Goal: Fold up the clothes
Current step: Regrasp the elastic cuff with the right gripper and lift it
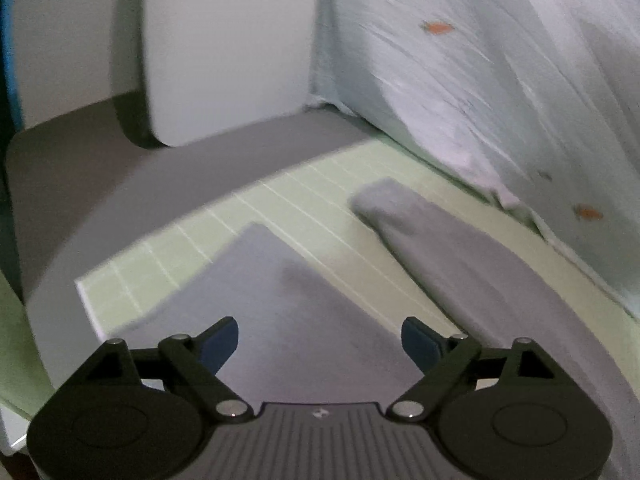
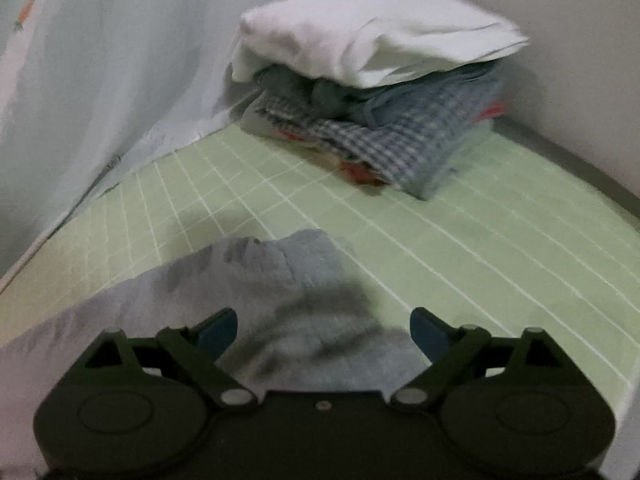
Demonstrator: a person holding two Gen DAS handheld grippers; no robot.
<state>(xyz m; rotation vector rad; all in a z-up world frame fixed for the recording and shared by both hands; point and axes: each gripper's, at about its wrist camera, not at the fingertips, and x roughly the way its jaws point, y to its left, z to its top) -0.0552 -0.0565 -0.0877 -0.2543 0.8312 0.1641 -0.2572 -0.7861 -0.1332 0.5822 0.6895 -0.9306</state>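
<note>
The grey garment (image 1: 312, 312) lay spread on the green gridded mat (image 1: 192, 240), seen from both wrist views beneath the tools. In the left wrist view, one flat folded panel of it ran from under the left tool (image 1: 320, 344) toward the mat's near corner, and a long rolled sleeve (image 1: 432, 248) stretched diagonally beside it, its blunt end pointing at the pale curtain (image 1: 480, 80) that hung along the mat's far edge. The left tool was released, its blue-padded fingers (image 1: 220, 340) set wide apart above the cloth with nothing pressed between them. In the right wrist view, a rumpled, rounded end of the garment (image 2: 288, 280) was seen lying just ahead of the right tool (image 2: 324, 336), whose jaws were likewise spread wide and empty over the fabric. Well apart from the garment, at the mat's far end, a pile of clothes (image 2: 380, 132) was stacked beside the curtain: blue checked cloth with red showing below, and a white folded piece (image 2: 360, 36) laid on top. Both views were blurred.
</note>
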